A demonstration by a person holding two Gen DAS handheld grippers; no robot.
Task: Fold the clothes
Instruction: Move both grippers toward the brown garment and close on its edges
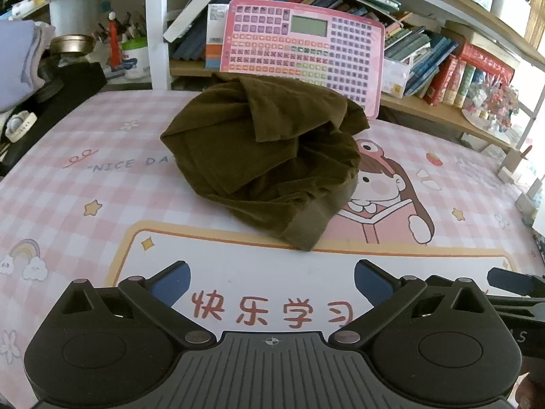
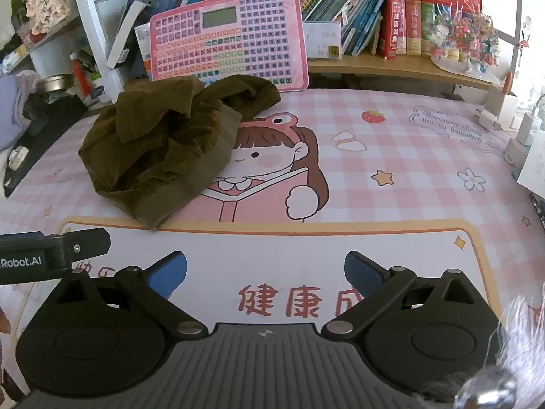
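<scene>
The left gripper (image 1: 272, 281) is wide open and holds nothing. The right gripper (image 2: 265, 272) is wide open too, with nothing in it. Both hang over the mat (image 1: 68, 184), not touching the shirt (image 1: 265, 163). The crumpled green shirt lies straight ahead of the left gripper, and ahead and to the left of the right one. Behind the shirt leans a pink board (image 2: 231, 37). Only the right view shows the strawberry (image 2: 373, 116) and the left gripper's side. Only the left view shows the rainbow (image 1: 24, 248).

Both grippers sit low in frame, side by side: the left gripper (image 1: 271, 281) and right gripper (image 2: 265, 271) each spread their blue-padded fingers (image 1: 172, 281) wide, gripping nothing.
</scene>
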